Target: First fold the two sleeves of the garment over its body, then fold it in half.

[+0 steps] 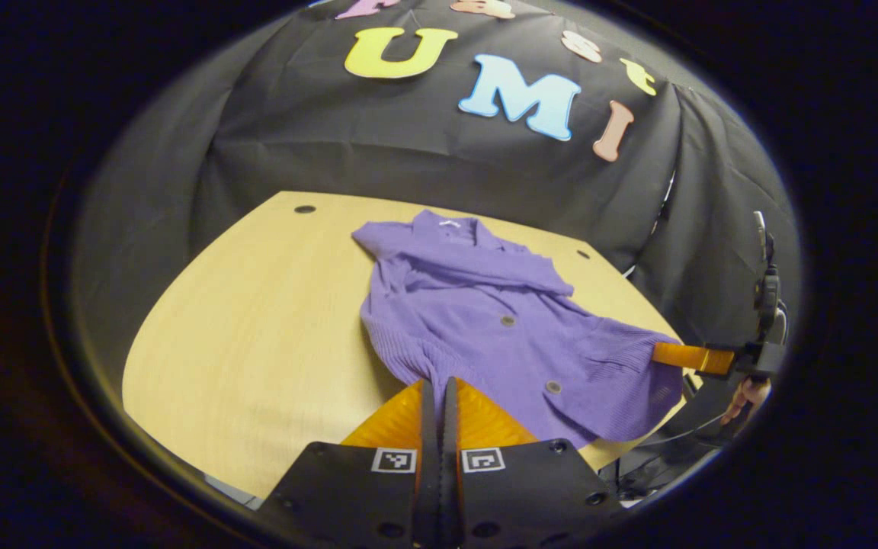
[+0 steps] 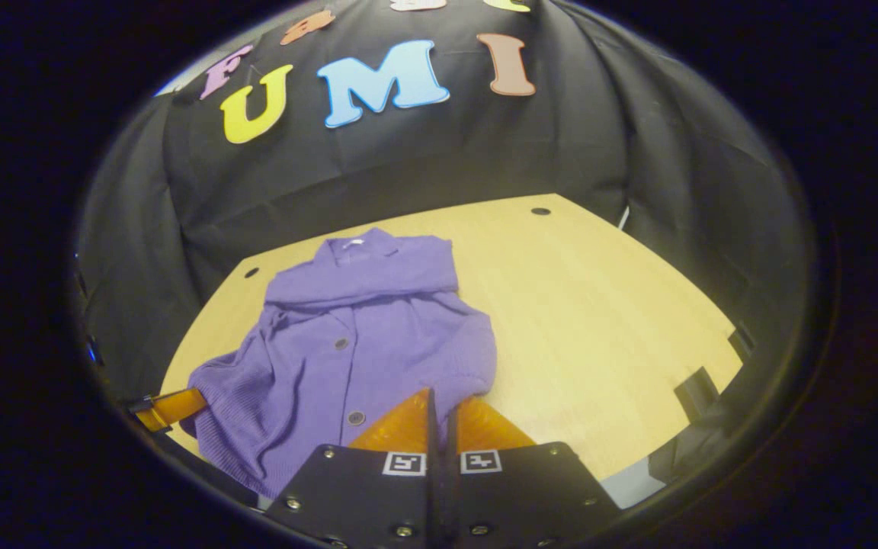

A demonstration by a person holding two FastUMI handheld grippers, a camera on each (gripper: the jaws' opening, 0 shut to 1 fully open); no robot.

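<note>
Cardigan (image 1: 485, 320) of purple knit lies on the wooden table (image 1: 256, 328), collar toward the booth's black cloth wall (image 1: 378, 145), both sleeves already folded across its chest and its buttons showing down the front. The left gripper (image 1: 439, 389) has its jaws pressed together on one bottom corner of the hem. The right gripper (image 2: 439, 400) is likewise clamped on the other bottom corner, its fingers nearly touching with fabric between them. In the left gripper view, the right gripper shows at the garment's far edge, with a hand (image 1: 748, 396) behind it.
</note>
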